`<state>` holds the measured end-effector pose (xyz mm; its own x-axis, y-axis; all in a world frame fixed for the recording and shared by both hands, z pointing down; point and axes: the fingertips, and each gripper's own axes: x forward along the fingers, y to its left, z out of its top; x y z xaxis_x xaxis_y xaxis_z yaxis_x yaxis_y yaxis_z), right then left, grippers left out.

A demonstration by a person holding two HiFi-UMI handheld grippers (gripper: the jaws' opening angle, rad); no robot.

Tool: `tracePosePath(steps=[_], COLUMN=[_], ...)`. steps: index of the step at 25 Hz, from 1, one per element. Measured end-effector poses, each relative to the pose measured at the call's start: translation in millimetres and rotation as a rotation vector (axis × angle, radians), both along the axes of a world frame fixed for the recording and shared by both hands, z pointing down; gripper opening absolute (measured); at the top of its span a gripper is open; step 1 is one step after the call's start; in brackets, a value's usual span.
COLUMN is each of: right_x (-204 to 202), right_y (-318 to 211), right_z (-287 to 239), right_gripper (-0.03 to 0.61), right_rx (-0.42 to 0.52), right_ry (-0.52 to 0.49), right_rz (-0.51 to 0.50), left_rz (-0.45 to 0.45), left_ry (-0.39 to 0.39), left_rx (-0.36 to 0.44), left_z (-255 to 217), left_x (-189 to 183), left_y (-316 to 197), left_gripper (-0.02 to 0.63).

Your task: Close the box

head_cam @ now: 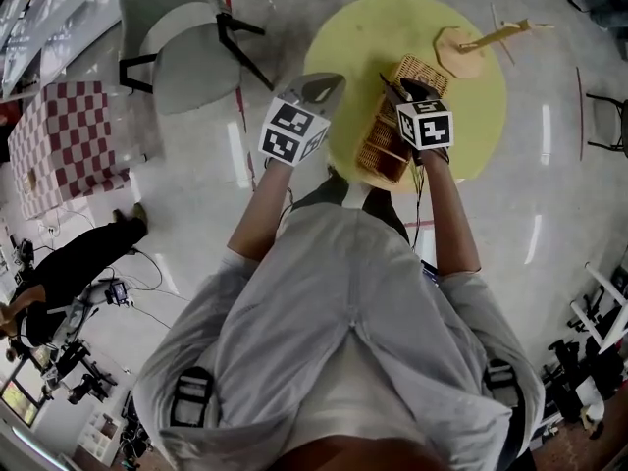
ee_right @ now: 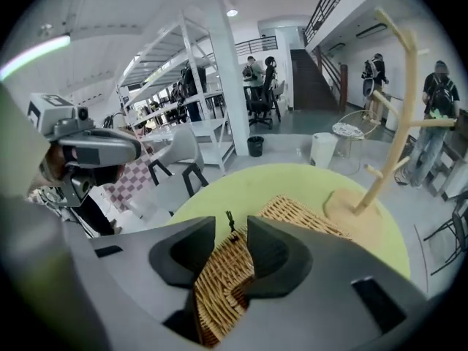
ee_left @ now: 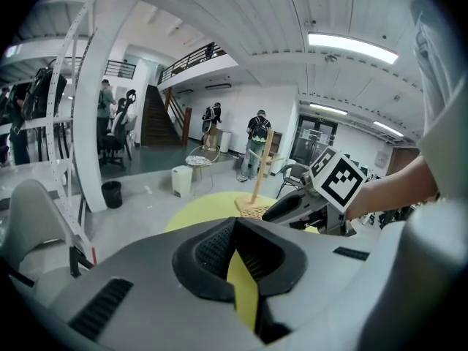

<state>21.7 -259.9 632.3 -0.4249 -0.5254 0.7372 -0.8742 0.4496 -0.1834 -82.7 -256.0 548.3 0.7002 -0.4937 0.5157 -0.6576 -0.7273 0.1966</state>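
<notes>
The round yellow bench [head_cam: 343, 37] is taking up the upper middle of the head view. The wicker box [head_cam: 381, 150] is sitting on it, from the centre toward 6 o'clock, on the side nearest the person. A wooden stand [head_cam: 461, 52] is standing well apart from the box at about 2 o'clock.

The right hand-held gripper [ee_right: 231, 232] is reaching in from 6 o'clock and hanging over the box's woven lid [ee_right: 219, 276]. Its jaws are standing spread with the wicker lying between them, and the pads are not appearing to pinch it. A small dark latch loop [ee_right: 229, 221] is sticking up just beyond the jaw tips at 12 o'clock.

The left hand-held gripper [ee_left: 235, 229] is hovering at the bench's 9 o'clock edge. Its jaws are pressed together and pinching nothing, and it is not touching the box.

The lid is looking not yet fully seated, though the frames are not making this certain.

Several things could go wrong from here:
- With nothing gripping the lid, it could be dropping unguided and landing askew on the rim.
- With the left side not bracing it, a downward push could be sliding or tipping the light box across the smooth bench.
- The loop could be snagging a jaw tip as the gripper is pressing or pulling away.
</notes>
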Motion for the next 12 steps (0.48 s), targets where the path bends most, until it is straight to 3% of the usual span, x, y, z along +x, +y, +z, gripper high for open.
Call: tracePosePath(steps=[3,8,12], right_x=[23.1,75.1,117.3], right_y=[8.6,23.0,34.1], right_z=[-26.9,-93.0,-148.2], right_gripper=[0.148,0.046,0.032], right_rx=[0.048,0.185,0.282], right_ry=[-0.006,-0.017,0.008], right_rz=[0.031,0.083,0.125], left_rz=[0.01,0.031,0.039], left_ry=[0.001,0.004,0.012], left_rx=[0.027,0.092,0.166], left_z=[-12.0,-39.2,-71.9], left_x=[12.4,37.7,56.9], left_y=[4.1,5.9,2.2], left_gripper=[0.028,0.028,0.028])
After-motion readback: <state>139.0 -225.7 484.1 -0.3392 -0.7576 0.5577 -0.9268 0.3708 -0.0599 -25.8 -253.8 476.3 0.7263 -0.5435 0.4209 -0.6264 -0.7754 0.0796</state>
